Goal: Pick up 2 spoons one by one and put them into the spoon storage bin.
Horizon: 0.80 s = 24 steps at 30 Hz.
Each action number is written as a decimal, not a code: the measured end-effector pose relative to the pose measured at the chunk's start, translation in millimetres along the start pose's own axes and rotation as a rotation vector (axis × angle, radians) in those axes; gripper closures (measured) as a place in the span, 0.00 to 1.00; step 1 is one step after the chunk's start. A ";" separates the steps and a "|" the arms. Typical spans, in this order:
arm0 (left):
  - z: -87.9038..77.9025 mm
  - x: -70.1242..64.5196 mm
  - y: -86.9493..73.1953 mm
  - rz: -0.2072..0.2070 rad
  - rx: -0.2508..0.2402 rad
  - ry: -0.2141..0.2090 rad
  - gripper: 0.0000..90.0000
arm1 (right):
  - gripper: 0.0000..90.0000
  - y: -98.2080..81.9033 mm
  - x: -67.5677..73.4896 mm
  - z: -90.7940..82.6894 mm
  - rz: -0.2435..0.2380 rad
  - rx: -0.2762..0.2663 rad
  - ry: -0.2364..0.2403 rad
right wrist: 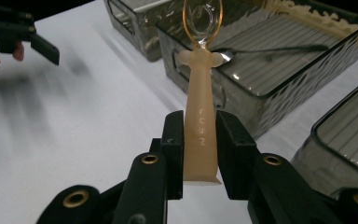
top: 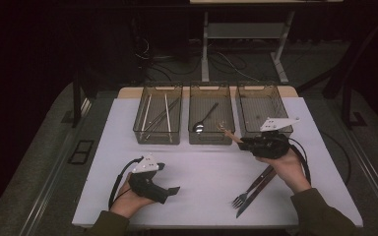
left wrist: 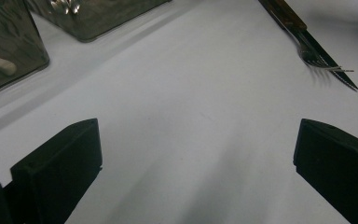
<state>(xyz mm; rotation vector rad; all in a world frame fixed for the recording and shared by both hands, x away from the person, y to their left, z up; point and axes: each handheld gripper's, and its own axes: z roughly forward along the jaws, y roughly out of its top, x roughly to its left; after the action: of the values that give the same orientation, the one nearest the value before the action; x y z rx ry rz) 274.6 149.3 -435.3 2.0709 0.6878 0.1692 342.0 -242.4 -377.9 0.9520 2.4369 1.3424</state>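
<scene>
The white counter [top: 202,172] carries three clear bins [top: 211,120] in a row along its far edge, and a fork [top: 248,191] beside a knife [top: 256,189] (touching, handles wooden) near the front.

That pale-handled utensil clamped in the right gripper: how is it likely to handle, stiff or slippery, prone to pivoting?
The utensil probably is stiff: it stands straight out from the right gripper without sagging. It looks light, with a slim plastic-like handle and a thin wire loop at its tip. Its smooth handle, held only near its end, might pivot or slip if bumped against a bin.
</scene>
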 end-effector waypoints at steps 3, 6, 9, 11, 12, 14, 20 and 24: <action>0.0 -0.1 0.1 0.002 0.000 0.001 0.00 | 0.82 5.6 -1.9 0.6 0.006 -0.019 -0.005; -0.1 -0.1 0.2 0.002 -0.001 0.002 0.00 | 0.82 11.3 -4.4 0.4 0.021 -0.046 -0.012; -0.1 -0.2 0.1 0.003 -0.001 0.003 0.00 | 0.82 18.0 -7.8 2.8 0.041 -0.078 -0.012; 0.0 0.0 0.0 0.002 0.001 0.004 0.00 | 0.82 21.8 -10.3 6.0 0.048 -0.083 -0.017; 0.0 0.0 0.0 0.002 0.001 0.003 0.00 | 0.82 24.8 -12.1 8.6 0.050 -0.082 -0.025; 0.0 -0.1 0.0 0.003 0.001 0.003 0.00 | 0.82 29.5 -14.4 12.5 0.054 -0.076 -0.030; 0.1 -0.4 0.2 0.003 -0.001 0.000 0.00 | 0.82 44.7 -23.8 26.5 0.073 -0.052 -0.046; 0.2 -0.5 0.2 0.004 -0.002 -0.003 0.00 | 0.82 52.0 -29.1 35.6 0.085 -0.034 -0.058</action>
<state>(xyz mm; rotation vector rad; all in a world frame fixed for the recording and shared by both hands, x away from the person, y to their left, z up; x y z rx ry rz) 274.4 148.8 -435.1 2.0706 0.6821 0.1692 403.7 -216.4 -359.5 1.0815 2.3478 1.3585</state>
